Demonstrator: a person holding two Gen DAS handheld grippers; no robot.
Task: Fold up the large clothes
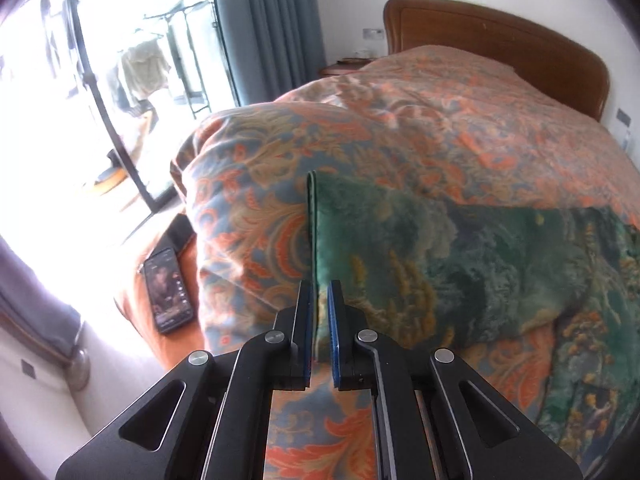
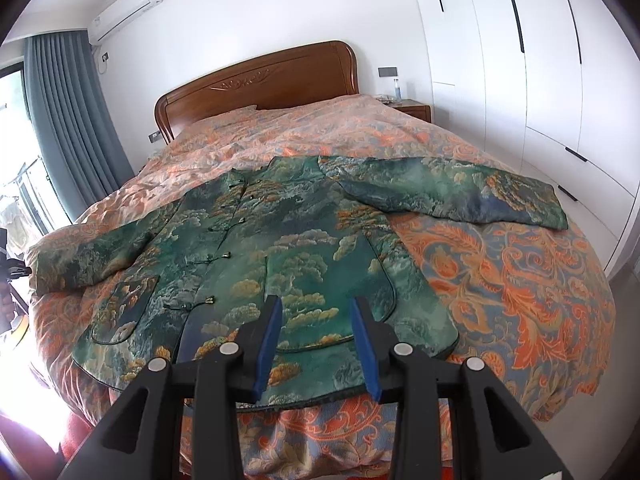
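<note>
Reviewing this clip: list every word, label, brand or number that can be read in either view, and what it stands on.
No text can be read in either view.
Phone screen: lit, but its contents are too blurred to read.
Air conditioner: no legible brand or label.
Bottle on the nightstand: too small to read any label.
Jacket, quilt, headboard: patterns and carving only, no lettering.

A green jacket (image 2: pixel 280 248) printed with golden trees and clouds lay flat, front up, across the frame's middle; toggle buttons fastened, one sleeve (image 2: pixel 460 196) (long and wide) stretched toward the right.
</note>
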